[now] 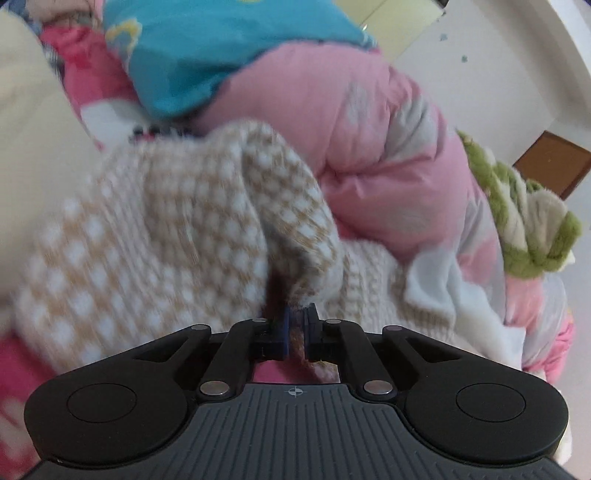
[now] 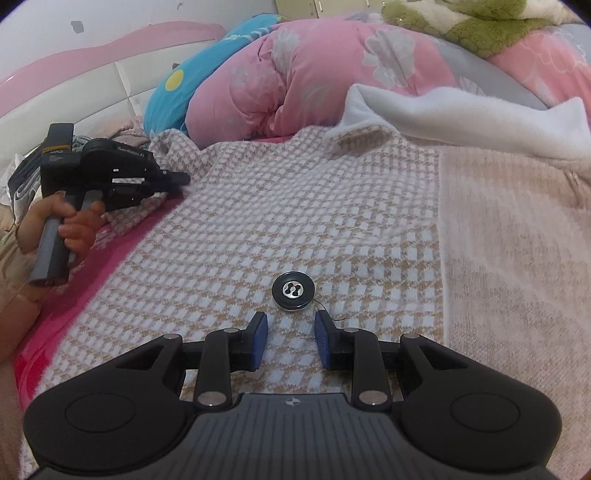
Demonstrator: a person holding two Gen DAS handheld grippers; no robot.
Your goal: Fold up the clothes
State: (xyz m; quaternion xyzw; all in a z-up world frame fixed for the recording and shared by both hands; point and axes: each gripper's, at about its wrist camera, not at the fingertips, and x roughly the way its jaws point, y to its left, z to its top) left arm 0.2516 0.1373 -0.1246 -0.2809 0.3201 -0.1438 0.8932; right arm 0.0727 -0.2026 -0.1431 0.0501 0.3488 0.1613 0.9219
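1. Bed (image 2: 110, 258): covered with a deep pink sheet. A rolled pink quilt (image 2: 314, 74) and a blue pillow (image 2: 173, 99) lie along its far side, and a green and cream blanket (image 2: 480, 22) is bunched at the far corner.
2. Cardigan (image 2: 258, 206): tan and white checked knit with a white collar (image 2: 461, 110), spread front-up on the bed just beside the quilt. One black button (image 2: 293, 290) shows on the front panel.
3. Left claw (image 1: 295, 321): jaws pinched shut on a gathered edge of the cardigan, which rises in a fold from the pads. In the right wrist view it sits at the garment's left edge, held by a hand (image 2: 70, 221).
4. Right claw (image 2: 290, 339): jaws partly apart, holding nothing, poised over the cloth just short of the button.
5. Step in hand, as judged: the first side fold, left edge taken up.
6. Next move, as judged: carry the held edge across toward the middle and lay it flat; the right claw could pin the body so it does not drag.
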